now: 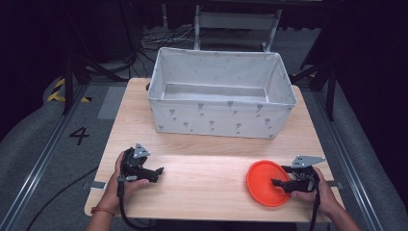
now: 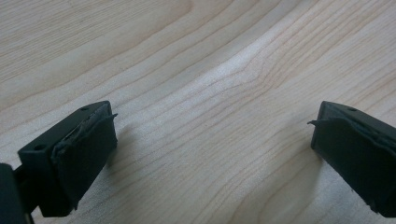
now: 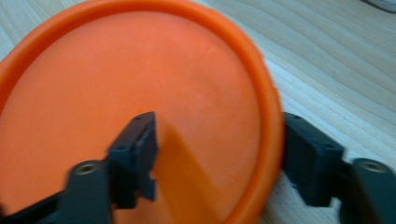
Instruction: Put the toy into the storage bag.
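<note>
Table (image 1: 202,180) of pale wood carries a large empty grey fabric bin (image 1: 219,118) at its far side and an orange plate (image 1: 265,185) near the front right corner. Right gripper (image 1: 279,183) straddles the plate's near rim, jaws parted, one over the plate and one outside, not yet closed. Left gripper (image 1: 156,172) rests at the front left with jaws wide apart, holding nothing.

The left gripper (image 2: 212,140) is hovering low over a pale wooden table (image 2: 201,60), its two black padded jaws standing wide apart at either lower corner, with bare wood grain lying between them and beyond.
</note>
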Motion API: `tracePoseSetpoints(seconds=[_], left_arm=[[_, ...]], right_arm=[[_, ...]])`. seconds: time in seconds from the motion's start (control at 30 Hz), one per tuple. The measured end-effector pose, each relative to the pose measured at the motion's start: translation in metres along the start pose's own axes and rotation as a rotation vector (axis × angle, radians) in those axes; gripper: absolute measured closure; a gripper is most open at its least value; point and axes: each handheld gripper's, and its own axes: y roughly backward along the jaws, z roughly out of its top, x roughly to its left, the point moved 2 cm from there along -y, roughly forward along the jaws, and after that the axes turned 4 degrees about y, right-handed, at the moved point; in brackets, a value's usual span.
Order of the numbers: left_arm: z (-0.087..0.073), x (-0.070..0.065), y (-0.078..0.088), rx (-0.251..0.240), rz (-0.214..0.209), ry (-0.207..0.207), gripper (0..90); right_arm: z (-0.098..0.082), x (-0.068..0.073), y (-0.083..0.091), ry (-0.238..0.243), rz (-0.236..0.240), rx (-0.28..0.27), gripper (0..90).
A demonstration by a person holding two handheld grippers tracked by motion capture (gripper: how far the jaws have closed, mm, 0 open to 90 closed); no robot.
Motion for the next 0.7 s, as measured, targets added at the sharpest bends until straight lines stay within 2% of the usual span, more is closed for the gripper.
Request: tracePoseSetpoints(seconds=[0.07, 0.1, 0.2, 0.43, 0.5, 0.63, 0.7], left_arm=[[0.0, 0.0, 0.0, 0.0, 0.001, -0.001, 0.6], [0.0, 0.0, 0.0, 0.0, 0.0, 0.0, 0.6], [0.0, 0.0, 0.0, 0.0, -0.001, 0.001, 0.5], [0.0, 0.0, 0.0, 0.0, 0.0, 0.0, 0.5], [0.0, 0.0, 0.0, 0.0, 0.001, -0.001, 0.5], [0.0, 0.0, 0.0, 0.0, 0.002, 0.001, 0.5], [0.0, 0.0, 0.0, -0.002, 0.003, 0.003, 0.5]], right_arm=[[0.0, -0.003, 0.001, -0.015, 0.011, -0.004, 46.9], [0.0, -0.003, 0.001, -0.015, 0.011, -0.004, 46.9], [0.001, -0.007, 0.004, -0.039, 0.031, -0.02, 59.2], [0.005, -0.009, 0.013, -0.032, 0.058, -0.044, 70.2], [0.011, -0.004, 0.021, 0.009, 0.064, -0.049, 74.1], [0.018, 0.001, 0.029, 0.045, 0.07, -0.061, 76.6], [0.026, 0.003, 0.038, 0.061, 0.098, -0.08, 79.9]])
